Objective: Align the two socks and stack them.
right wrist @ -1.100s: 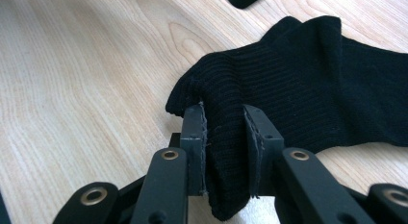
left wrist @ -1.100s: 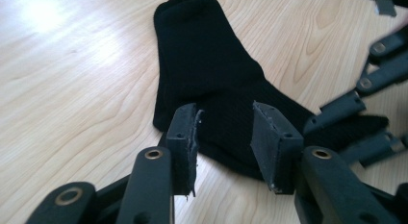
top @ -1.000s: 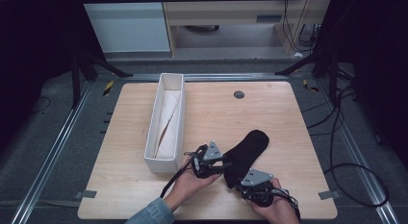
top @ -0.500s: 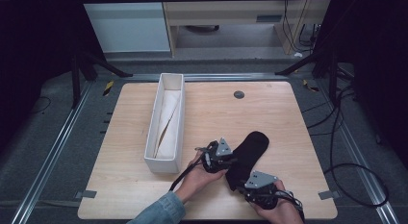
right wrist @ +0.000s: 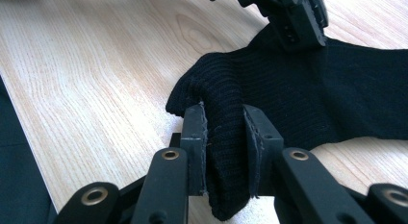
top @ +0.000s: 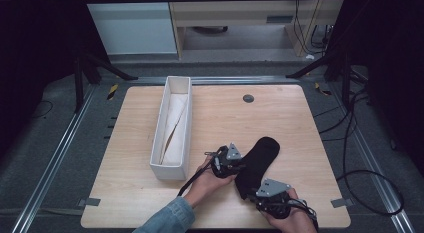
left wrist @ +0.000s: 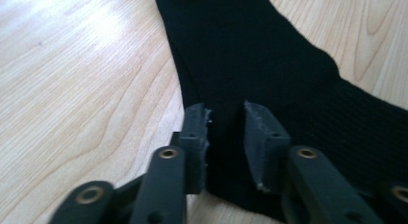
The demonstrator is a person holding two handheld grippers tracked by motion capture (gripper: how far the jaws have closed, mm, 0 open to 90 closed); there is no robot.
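A black sock (top: 260, 158) lies flat on the wooden table (top: 280, 113), toe to the far right and cuff toward the front edge. My right gripper (top: 253, 192) holds the cuff end. In the right gripper view its jaws (right wrist: 223, 113) are shut on the bunched ribbed cuff (right wrist: 216, 89), lifting it slightly. My left gripper (top: 241, 165) sits at the sock's left edge, mid-length. The left gripper view shows its jaws (left wrist: 226, 113) closed over the edge of the sock (left wrist: 250, 51), with fabric between them. The left gripper (right wrist: 296, 29) also shows at the top of the right gripper view.
A long white box (top: 172, 128) with pale cloth inside stands just left of the left hand. A small dark round disc (top: 248, 98) is set in the table at the back. Bare wood stretches to the right and behind the sock.
My left gripper has slid right from beside the box onto the sock's left edge. The right gripper shifted slightly right and toward the front edge with the cuff.
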